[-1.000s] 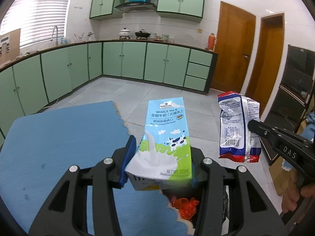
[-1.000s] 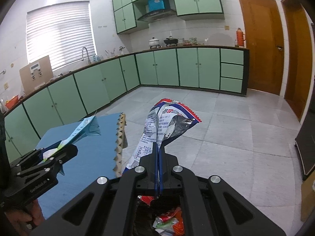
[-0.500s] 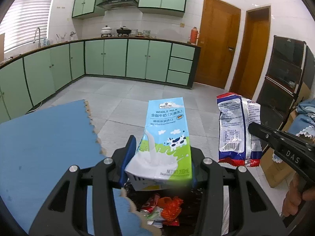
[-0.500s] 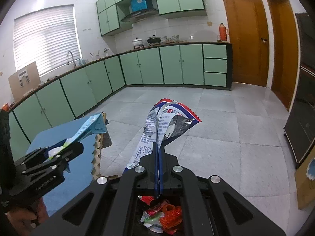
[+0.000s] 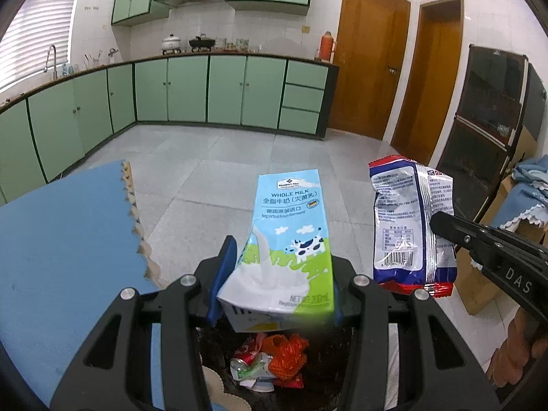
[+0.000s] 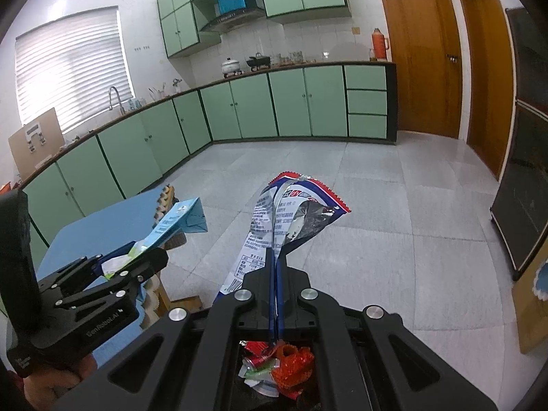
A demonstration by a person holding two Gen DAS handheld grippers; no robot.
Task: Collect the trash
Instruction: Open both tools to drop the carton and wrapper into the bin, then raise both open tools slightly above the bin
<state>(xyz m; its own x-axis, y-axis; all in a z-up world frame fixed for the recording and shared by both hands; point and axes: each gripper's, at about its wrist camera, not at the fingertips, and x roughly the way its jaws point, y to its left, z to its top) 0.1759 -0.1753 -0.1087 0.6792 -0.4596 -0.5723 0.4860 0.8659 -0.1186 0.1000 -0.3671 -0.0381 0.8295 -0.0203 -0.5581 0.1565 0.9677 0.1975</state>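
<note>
In the left wrist view, the left gripper (image 5: 279, 275) is closed on a milk carton (image 5: 286, 243), its blue pads pressed to the carton's two sides near the base, so the carton stands up and away from the camera. Directly below, between the gripper's arms, a dark bin (image 5: 219, 349) shows with trash (image 5: 270, 359) already in it: a crushed can, orange netting, bits of wrapper. A blue mat (image 5: 61, 239) with a jagged edge lies to the left, with the bin just beside its edge. At right, the right gripper (image 5: 445, 226) comes in from the side and holds a snack bag (image 5: 411, 226), which hangs beside the carton without touching it.

In the right wrist view, the right gripper (image 6: 275, 270) is shut almost completely, its pads pinching the thin snack bag (image 6: 284, 219), which fans out above them. The same trash (image 6: 281, 366) lies in the bin right under the fingers. To the left, the left gripper (image 6: 144, 260) carries the carton (image 6: 174, 222), seen edge-on above the mat (image 6: 113, 226).

Both pieces appear to sit over the bin, so the step in hand is most likely the drop. The next move calls for opening each gripper in turn while keeping it over the opening. The light bag may cling to a pad or drift, so a low release would help.
</note>
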